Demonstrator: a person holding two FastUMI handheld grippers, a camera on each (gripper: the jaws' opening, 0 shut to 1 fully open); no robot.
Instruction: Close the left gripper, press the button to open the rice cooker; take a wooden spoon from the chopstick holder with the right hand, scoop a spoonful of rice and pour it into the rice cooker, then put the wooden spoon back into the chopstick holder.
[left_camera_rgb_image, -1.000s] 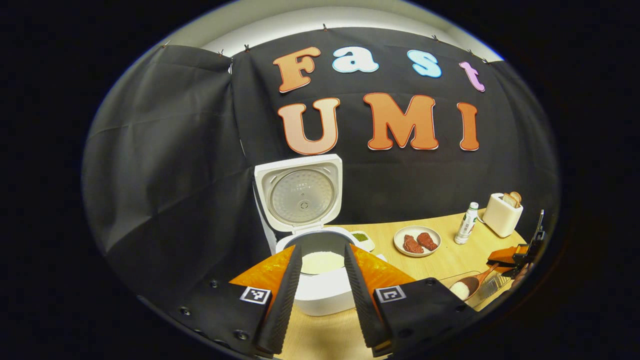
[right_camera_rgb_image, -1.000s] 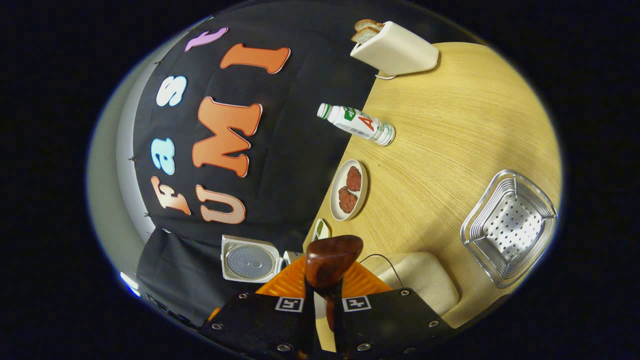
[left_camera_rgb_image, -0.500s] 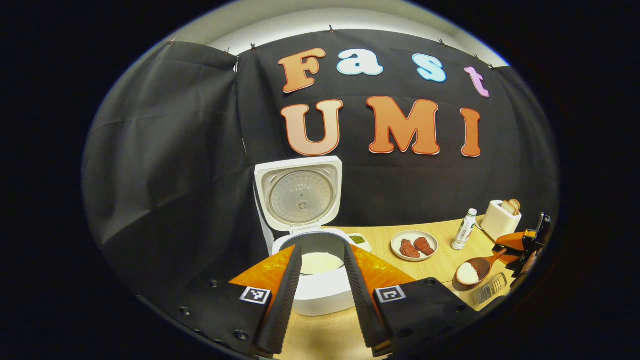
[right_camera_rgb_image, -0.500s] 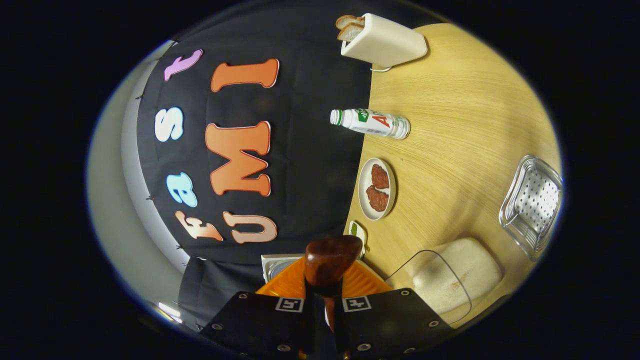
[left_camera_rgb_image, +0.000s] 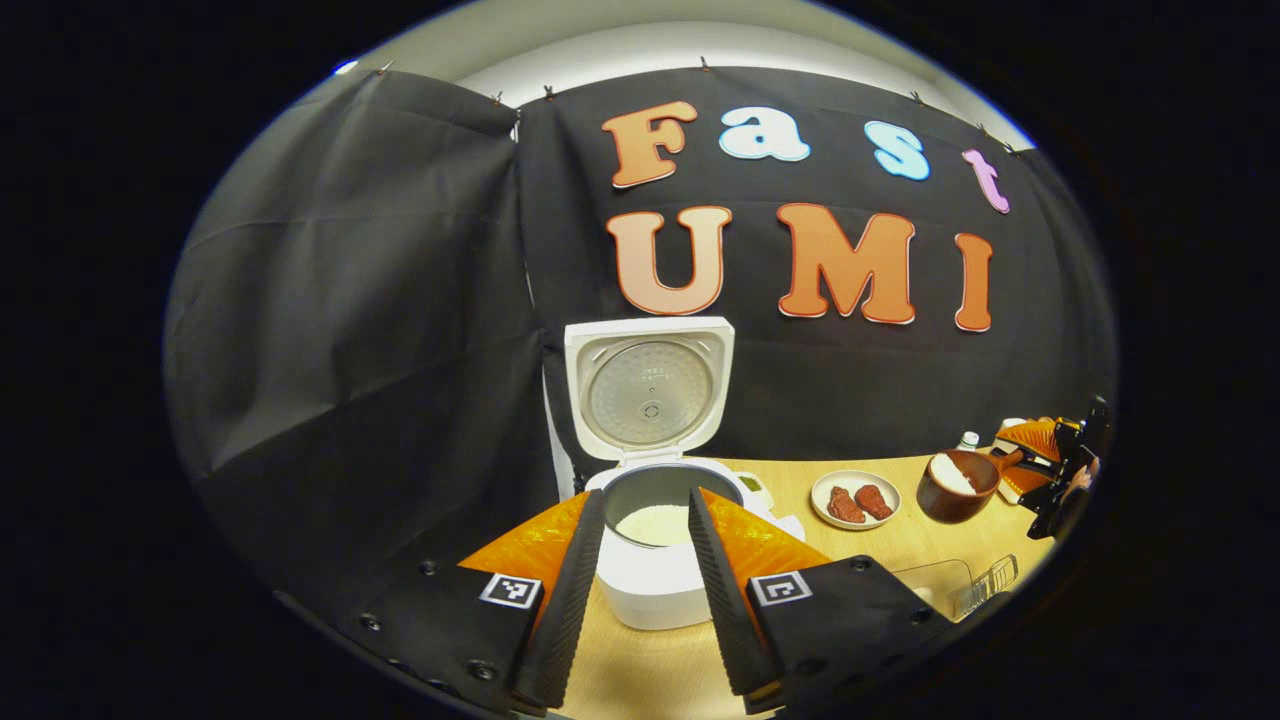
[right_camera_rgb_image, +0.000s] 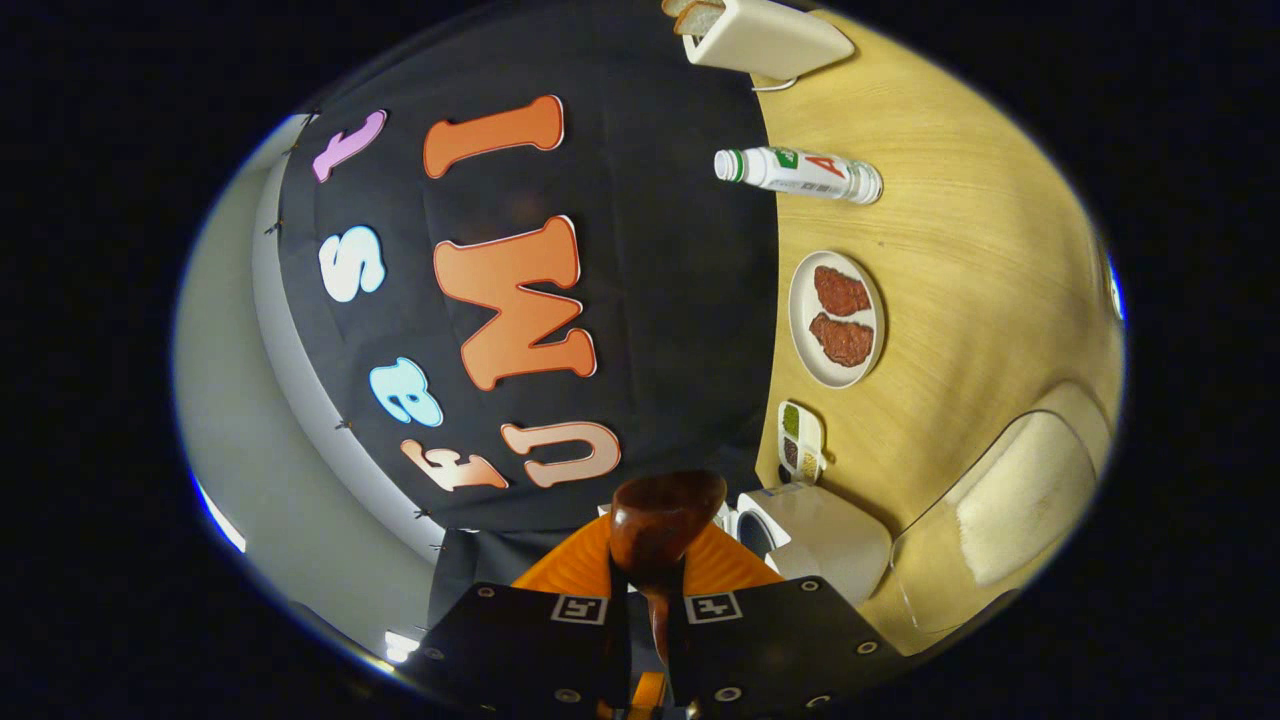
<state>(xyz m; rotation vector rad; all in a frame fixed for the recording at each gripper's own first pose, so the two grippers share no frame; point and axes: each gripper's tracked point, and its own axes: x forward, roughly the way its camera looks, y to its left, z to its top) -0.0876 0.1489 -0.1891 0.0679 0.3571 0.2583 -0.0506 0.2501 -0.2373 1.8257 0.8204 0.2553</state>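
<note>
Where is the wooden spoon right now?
In the left gripper view, the wooden spoon is airborne at far right, rice-laden, held by the right tool, beside the meat plate.

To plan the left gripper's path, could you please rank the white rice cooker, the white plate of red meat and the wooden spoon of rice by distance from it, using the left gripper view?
1. White rice cooker, straight ahead.
2. White plate of red meat, farther right.
3. Wooden spoon of rice, far right, raised.

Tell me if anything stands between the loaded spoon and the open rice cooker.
Nothing visible does. The wooden spoon, clamped in the right gripper, hangs above the table beyond the plate of meat, which sits low on the table. The rice cooker stands open, lid up.
</note>
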